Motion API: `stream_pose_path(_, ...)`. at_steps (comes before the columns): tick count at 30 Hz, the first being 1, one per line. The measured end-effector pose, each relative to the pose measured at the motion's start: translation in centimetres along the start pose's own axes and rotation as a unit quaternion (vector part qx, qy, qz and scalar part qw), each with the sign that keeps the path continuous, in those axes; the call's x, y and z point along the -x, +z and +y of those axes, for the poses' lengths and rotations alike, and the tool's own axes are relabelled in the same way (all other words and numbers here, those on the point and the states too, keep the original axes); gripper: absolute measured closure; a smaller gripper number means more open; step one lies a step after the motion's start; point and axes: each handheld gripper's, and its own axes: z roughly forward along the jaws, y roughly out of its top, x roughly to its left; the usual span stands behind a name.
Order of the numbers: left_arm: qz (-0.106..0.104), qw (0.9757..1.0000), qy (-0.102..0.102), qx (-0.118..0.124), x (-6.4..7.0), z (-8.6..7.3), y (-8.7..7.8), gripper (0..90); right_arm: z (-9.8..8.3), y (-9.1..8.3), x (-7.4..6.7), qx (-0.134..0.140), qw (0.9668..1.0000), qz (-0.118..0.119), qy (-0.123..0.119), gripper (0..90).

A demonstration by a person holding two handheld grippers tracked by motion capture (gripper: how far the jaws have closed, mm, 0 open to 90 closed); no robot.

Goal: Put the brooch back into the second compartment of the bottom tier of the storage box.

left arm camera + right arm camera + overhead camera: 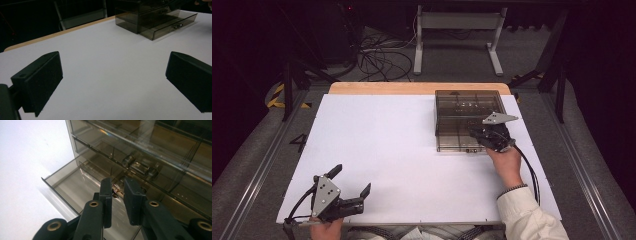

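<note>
A smoky clear drawer box stands at the table's far right, its bottom drawer pulled out toward me. My right gripper hovers over that drawer's interior. In the right gripper view its jaws are nearly together, with a small shiny metal piece pinched at their tips above the drawer floor. My left gripper rests near the front left edge, jaws wide apart and holding nothing; the left gripper view shows bare table between them and the box far off.
The white table sheet spans the tabletop, with a wooden strip along the far edge. The upper drawer's crystal knob sits just beyond my right jaws. On the floor behind the table are cables and a desk frame.
</note>
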Motion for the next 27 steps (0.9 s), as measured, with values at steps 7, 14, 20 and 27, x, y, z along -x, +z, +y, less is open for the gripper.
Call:
stream_pose_path(7, 0.001, 1.0000, 0.002, 0.001, 0.0, 0.0, 0.0, 1.8, -0.6, 0.9, 0.0, -0.017, 0.9999, -0.002, 0.001, 77.7)
stream_pose_path(14, 0.001, 1.0000, 0.002, 0.001, 0.0, 0.0, 0.0, 1.8, -0.9, 1.3, 0.0, -0.028, 0.9996, -0.003, 0.003, 77.7)
stream_pose_path(20, 0.000, 1.0000, 0.001, 0.001, 0.0, 0.0, 0.0, 1.8, -1.1, 1.7, 0.0, -0.037, 0.9993, -0.005, 0.001, 77.6)
stream_pose_path(27, 0.001, 1.0000, 0.000, 0.000, 0.0, 0.0, 0.0, 1.8, -1.4, 2.2, 0.1, -0.048, 0.9988, -0.010, 0.001, 77.6)
